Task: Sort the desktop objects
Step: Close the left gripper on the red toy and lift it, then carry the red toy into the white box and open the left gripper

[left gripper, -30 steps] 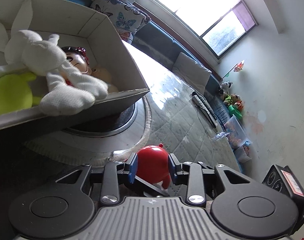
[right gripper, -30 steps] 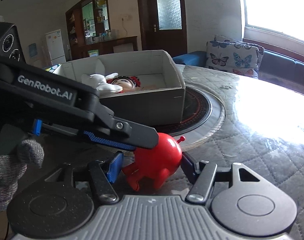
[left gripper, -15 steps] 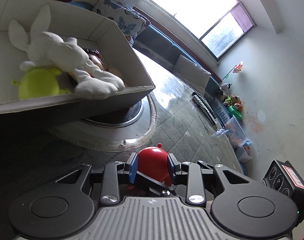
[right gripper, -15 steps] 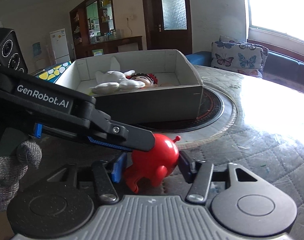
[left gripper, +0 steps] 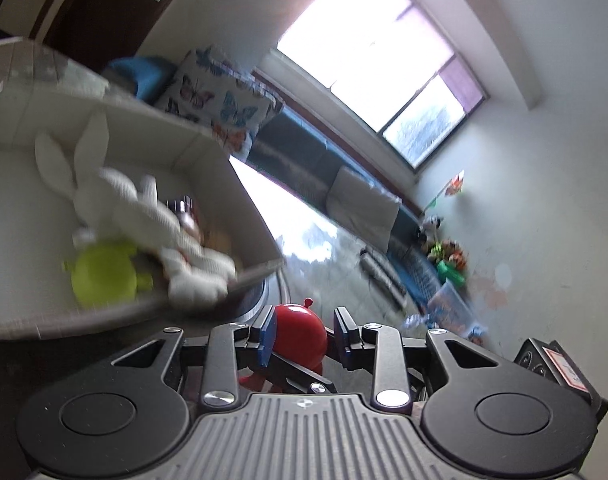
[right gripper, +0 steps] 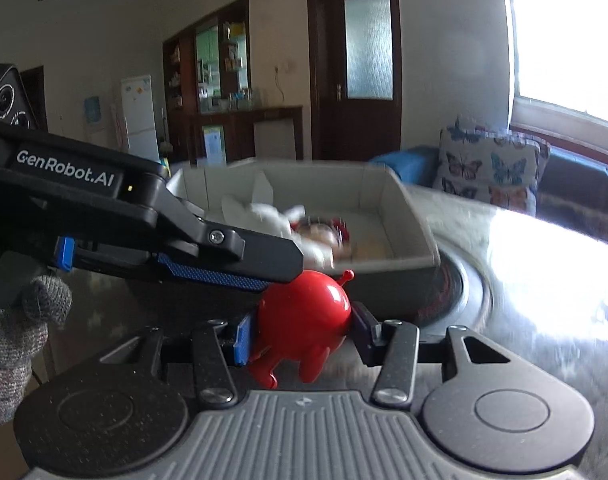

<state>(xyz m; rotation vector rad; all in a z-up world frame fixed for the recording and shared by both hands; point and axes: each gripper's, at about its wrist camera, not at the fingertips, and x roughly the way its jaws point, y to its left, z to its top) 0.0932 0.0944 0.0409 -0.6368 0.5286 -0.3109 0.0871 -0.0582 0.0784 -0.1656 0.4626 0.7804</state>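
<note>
A glossy red round toy (right gripper: 304, 312) with a small antenna hangs just above the table, held from two sides. My right gripper (right gripper: 302, 336) is shut on it, both blue pads pressed against its flanks. My left gripper (left gripper: 304, 334) is shut on the same red toy (left gripper: 300, 336); in the right wrist view one of its fingers (right gripper: 224, 256) reaches in from the left over the toy's top. Just beyond stands a white cardboard box (left gripper: 248, 208) holding a white rabbit plush (left gripper: 132, 208), a lime-green toy (left gripper: 104, 280) and a small doll (right gripper: 324, 232).
The box (right gripper: 408, 208) rests on a round dark turntable (right gripper: 468, 288) set in the quilted table cover (left gripper: 336, 264). A grey gloved hand (right gripper: 20, 320) holds the left tool. A butterfly cushion (right gripper: 492, 168) and a sofa lie behind the table.
Both pairs of jaws narrowed onto the red toy. The two grippers then rose with it, so the box's inside shows more from above.
</note>
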